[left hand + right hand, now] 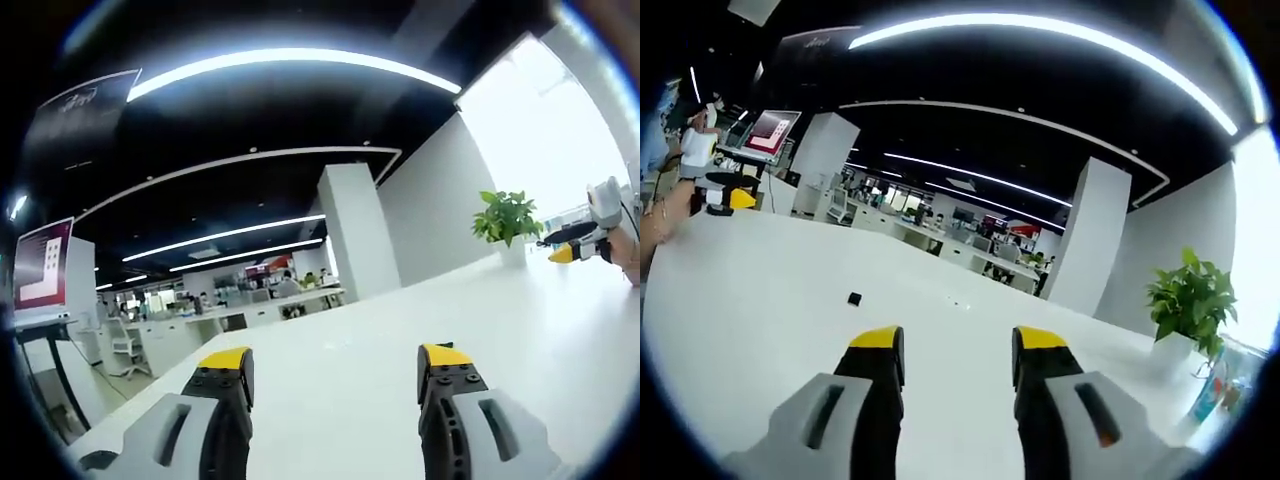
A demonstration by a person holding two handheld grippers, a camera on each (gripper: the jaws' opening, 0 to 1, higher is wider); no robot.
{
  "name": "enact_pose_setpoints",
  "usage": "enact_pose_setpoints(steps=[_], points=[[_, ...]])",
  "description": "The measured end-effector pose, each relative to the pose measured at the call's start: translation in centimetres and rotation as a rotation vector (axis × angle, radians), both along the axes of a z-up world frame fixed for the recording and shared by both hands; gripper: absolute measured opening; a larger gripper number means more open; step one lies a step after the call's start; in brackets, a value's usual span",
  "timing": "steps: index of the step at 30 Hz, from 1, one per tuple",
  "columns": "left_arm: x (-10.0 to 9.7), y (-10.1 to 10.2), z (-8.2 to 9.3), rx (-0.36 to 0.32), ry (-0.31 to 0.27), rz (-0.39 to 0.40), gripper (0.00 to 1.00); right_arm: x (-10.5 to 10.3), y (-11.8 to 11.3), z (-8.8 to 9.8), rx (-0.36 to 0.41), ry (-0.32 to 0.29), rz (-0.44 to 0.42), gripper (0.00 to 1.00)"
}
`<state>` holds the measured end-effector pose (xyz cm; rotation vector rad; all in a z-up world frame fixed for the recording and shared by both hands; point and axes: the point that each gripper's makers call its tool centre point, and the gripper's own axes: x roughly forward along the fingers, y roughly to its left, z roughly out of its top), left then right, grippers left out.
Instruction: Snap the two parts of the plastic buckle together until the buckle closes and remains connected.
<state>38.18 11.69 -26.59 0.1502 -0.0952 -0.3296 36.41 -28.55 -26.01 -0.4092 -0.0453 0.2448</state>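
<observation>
My left gripper (335, 375) stands with jaws wide apart over the bare white table (520, 320), nothing between them. My right gripper (955, 355) is likewise spread and empty. A small black piece (854, 298), too tiny to identify, lies on the table beyond and left of the right jaws, well apart. A potted plant (1188, 300) sits at the table's far edge.

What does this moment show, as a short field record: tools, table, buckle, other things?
left tool: open, holding nothing, above the white table
right tool: open, holding nothing
buckle: cannot tell; a small black piece lies on the table, too small to identify
other: green potted plant in a white pot at the table's edge; pink-lit monitor behind
</observation>
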Motion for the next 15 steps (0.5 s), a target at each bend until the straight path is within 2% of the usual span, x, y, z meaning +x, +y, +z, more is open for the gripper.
enact_pose_setpoints(steps=[15], points=[[0.03, 0.07, -0.16, 0.002, 0.009, 0.001, 0.67, -0.13, 0.27, -0.17, -0.024, 0.006, 0.003, 0.43]])
